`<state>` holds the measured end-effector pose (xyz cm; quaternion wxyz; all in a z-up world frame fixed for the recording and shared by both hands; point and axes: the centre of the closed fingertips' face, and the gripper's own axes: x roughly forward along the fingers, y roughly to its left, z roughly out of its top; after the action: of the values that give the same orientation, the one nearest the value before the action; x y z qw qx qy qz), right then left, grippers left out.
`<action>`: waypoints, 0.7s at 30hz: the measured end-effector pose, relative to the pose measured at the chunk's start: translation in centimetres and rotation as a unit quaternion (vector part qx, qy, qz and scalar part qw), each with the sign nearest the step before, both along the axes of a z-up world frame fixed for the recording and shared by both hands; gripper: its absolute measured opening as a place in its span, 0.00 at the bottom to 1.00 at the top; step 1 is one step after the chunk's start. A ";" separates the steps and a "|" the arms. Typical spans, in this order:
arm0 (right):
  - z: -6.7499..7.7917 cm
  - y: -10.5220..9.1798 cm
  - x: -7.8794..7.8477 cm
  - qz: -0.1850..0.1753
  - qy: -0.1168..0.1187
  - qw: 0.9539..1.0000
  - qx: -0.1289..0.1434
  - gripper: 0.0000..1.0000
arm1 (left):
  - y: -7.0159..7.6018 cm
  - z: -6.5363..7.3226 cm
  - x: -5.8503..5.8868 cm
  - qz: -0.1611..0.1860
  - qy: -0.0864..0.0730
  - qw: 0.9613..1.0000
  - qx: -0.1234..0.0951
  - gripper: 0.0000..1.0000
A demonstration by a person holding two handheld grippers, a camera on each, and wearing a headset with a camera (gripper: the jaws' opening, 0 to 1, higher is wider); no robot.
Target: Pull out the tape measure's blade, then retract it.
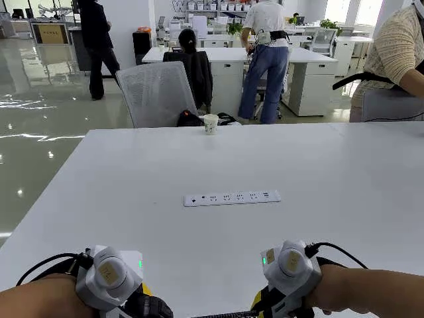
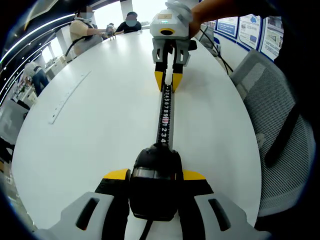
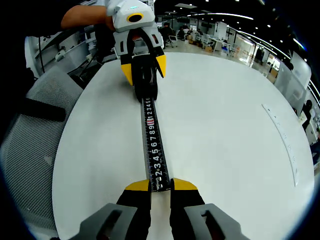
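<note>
A black tape measure body (image 2: 155,182) sits between the yellow-tipped jaws of my left gripper (image 2: 156,175), which is shut on it. Its black blade with white numbers (image 2: 164,117) runs flat over the white table to my right gripper (image 2: 169,80). From the right gripper view, my right gripper (image 3: 161,185) is shut on the blade's end, and the blade (image 3: 151,145) stretches away to the body (image 3: 146,85) held in the left gripper (image 3: 143,70). Both grippers sit at the near table edge in the head view, left (image 1: 142,301) and right (image 1: 262,306).
A white power strip (image 1: 232,197) lies mid-table and a paper cup (image 1: 211,124) stands at the far edge of the white table (image 1: 344,192). A grey mesh chair (image 1: 159,93) stands beyond it. People stand and sit at the far desks.
</note>
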<state>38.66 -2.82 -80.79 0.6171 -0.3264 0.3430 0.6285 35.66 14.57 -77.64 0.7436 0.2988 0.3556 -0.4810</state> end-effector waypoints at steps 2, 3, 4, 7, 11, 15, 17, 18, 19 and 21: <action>0.0 -0.1 0.0 0.001 0.000 1.000 -0.001 0.10 | 0.0 0.0 0.0 0.000 0.000 1.000 0.000 0.32; 0.0 -0.2 0.0 0.001 -0.001 1.000 -0.002 0.10 | 0.0 0.0 0.0 0.000 0.000 1.000 0.000 0.32; 0.0 -0.3 0.0 0.000 0.000 1.000 -0.002 0.10 | 0.0 -0.1 0.1 0.000 0.000 1.000 0.000 0.32; 0.0 -0.5 0.1 -0.001 0.000 1.000 -0.003 0.10 | 0.0 0.0 0.1 0.000 0.000 1.000 0.000 0.32; 0.0 -0.8 0.1 -0.003 0.001 1.000 -0.003 0.10 | -0.1 0.0 0.0 0.000 0.000 1.000 0.000 0.32; 0.0 -1.0 0.2 -0.003 0.001 1.000 -0.004 0.10 | -0.1 0.0 0.0 0.000 0.000 1.000 0.000 0.32; 0.0 -1.2 0.3 -0.003 0.000 1.000 -0.005 0.10 | -0.1 0.0 0.0 0.001 0.000 1.000 0.000 0.32; 0.0 -1.2 0.3 -0.004 0.000 1.000 -0.005 0.10 | -0.1 0.0 0.0 0.001 0.000 1.000 0.000 0.32; 0.0 -1.3 0.3 -0.004 0.000 1.000 -0.005 0.10 | -0.1 0.0 0.1 0.001 0.000 1.000 0.000 0.32; -0.1 -1.4 0.3 -0.006 0.001 1.000 -0.005 0.10 | -0.1 0.0 -0.1 0.001 0.000 1.000 0.000 0.32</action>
<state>38.97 -4.20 -80.87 0.6188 -0.3267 0.3483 0.6237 35.55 14.51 -77.64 0.7441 0.2982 0.3557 -0.4805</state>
